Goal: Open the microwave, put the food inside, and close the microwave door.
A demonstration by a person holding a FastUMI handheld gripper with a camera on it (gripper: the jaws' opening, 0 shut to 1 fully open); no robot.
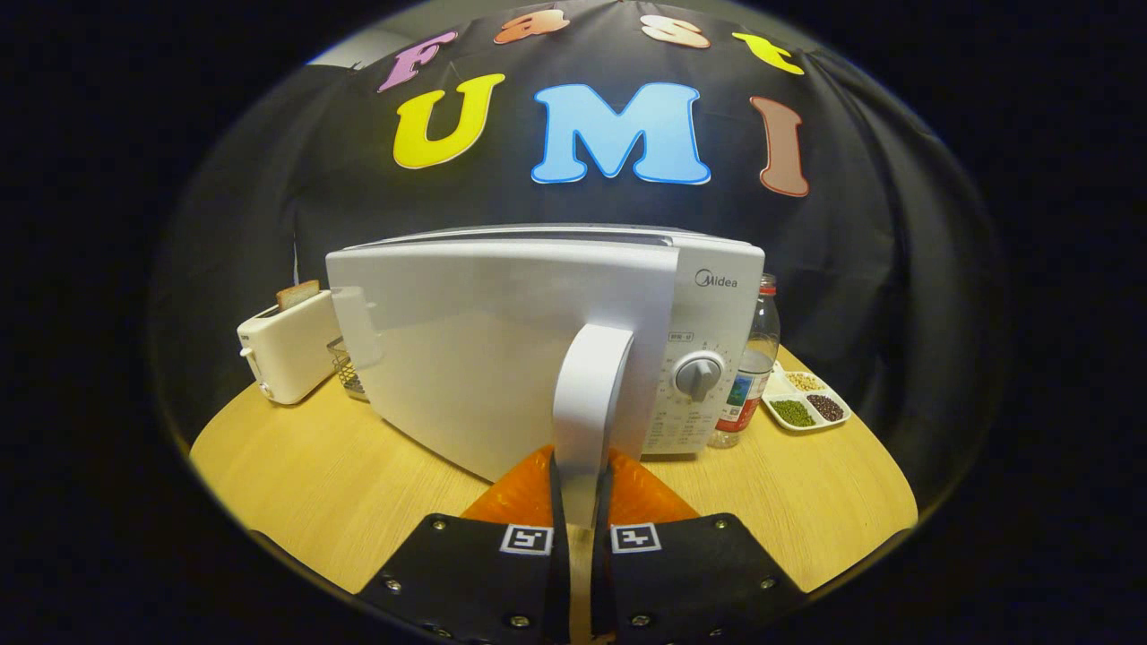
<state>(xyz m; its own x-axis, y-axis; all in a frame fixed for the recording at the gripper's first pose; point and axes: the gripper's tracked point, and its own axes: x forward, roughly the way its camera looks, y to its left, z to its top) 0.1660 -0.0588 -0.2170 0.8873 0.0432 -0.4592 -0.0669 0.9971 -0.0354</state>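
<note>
A white microwave [717, 296] stands on the round wooden table [314, 484], straight ahead of me. Its door [484, 349] is swung a little way out from the body, hinged on the far left side. The tall white door handle [587, 385] runs down between my fingers. My gripper [581, 502] is shut on the lower part of this handle, one finger pressing each side. A grey dial [699, 374] sits on the control panel just right of the handle.
A white toaster [287, 354] with a slice of bread [297, 294] in its slot stands left of the microwave, with a wire basket [348, 369] beside it. To the microwave's right are a plastic bottle [753, 367] and a divided dish of beans [806, 403].
</note>
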